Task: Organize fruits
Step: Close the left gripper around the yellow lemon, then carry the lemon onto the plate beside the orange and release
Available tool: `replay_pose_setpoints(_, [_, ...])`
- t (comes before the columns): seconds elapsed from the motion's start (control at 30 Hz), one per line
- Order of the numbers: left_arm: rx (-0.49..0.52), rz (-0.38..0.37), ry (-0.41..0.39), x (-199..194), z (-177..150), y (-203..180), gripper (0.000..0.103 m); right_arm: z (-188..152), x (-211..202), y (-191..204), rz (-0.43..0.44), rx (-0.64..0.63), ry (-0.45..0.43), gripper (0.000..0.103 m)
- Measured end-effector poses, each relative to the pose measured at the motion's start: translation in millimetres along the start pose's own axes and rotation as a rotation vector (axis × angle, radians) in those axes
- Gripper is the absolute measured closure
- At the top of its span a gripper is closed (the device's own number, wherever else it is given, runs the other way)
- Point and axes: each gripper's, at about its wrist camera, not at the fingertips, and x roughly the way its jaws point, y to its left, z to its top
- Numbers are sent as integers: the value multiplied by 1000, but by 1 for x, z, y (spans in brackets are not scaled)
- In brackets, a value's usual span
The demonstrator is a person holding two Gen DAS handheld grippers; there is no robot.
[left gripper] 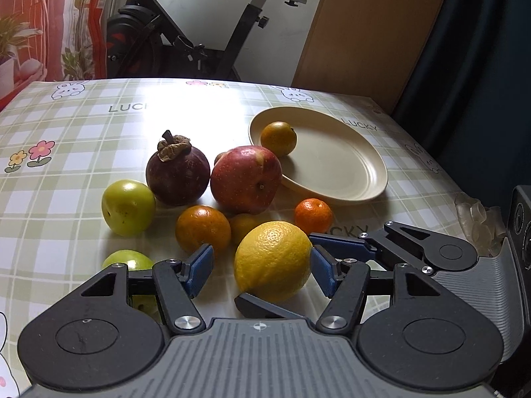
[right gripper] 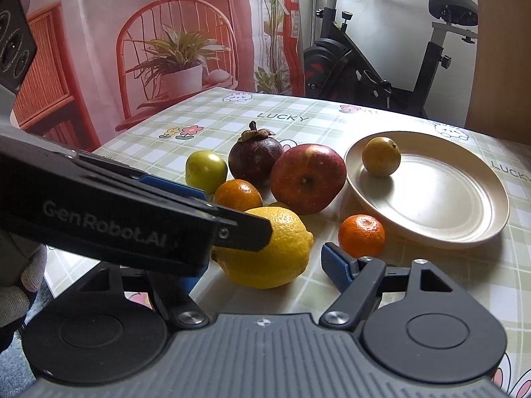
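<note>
Left wrist: checked tablecloth (left gripper: 83,132), exercise bike (left gripper: 186,33) behind. Lemon (left gripper: 272,260) between left gripper's (left gripper: 262,270) parted blue pads, right pad at its skin (left pad apart). Cream plate (left gripper: 345,169) beyond, holding one small orange fruit (left gripper: 278,138).

Right wrist: right gripper (right gripper: 262,265) spread around the same lemon (right gripper: 275,255), right pad clear, left pad hidden. Mandarin (right gripper: 361,235) just beside.

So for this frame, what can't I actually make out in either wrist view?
- Small yellowish fruit behind the lemon: mostly hidden in both views; kind unclear.
- Second green fruit: left wrist view, half covered by the left tongs; absent from the right wrist view.
- Right tongs' left finger: right wrist view, blocked by the left tongs' arm.
- Brownish thing behind the red apple: left wrist view, only a sliver.
</note>
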Motion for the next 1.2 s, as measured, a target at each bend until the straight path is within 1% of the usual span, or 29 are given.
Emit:
replay_pose_setpoints(0.13, [-24,-24,11,5,1,2,36,-1,2,-1,14,-15,-6,27])
replay_pose_setpoints(0.3, [-38,-43,33,14,0,4,36,-1,6,-10,24,13,0,27])
replay_pose_setpoints(0.37, [-49,-56,39,17,0,5,37,-2,7,-10,34,15,3,30])
replay_pose_setpoints(0.43, [-47,-68,38,19,0,5,40,-2,8,-9,46,9,10,32])
replay_pose_setpoints(0.47, [-41,-69,35,19,-1,4,42,-2,8,-8,45,4,9,32])
replay_pose_setpoints(0.63, [-32,-75,37,20,-1,1,43,-3,7,-10,46,15,6,33])
replay_pose_setpoints(0.83, [-22,-77,21,15,2,-1,43,-2,3,-10,43,23,2,33])
replay_pose_setpoints(1.2, [19,-70,-12,4,22,-21,43,10,-11,-18,36,46,-41,33])
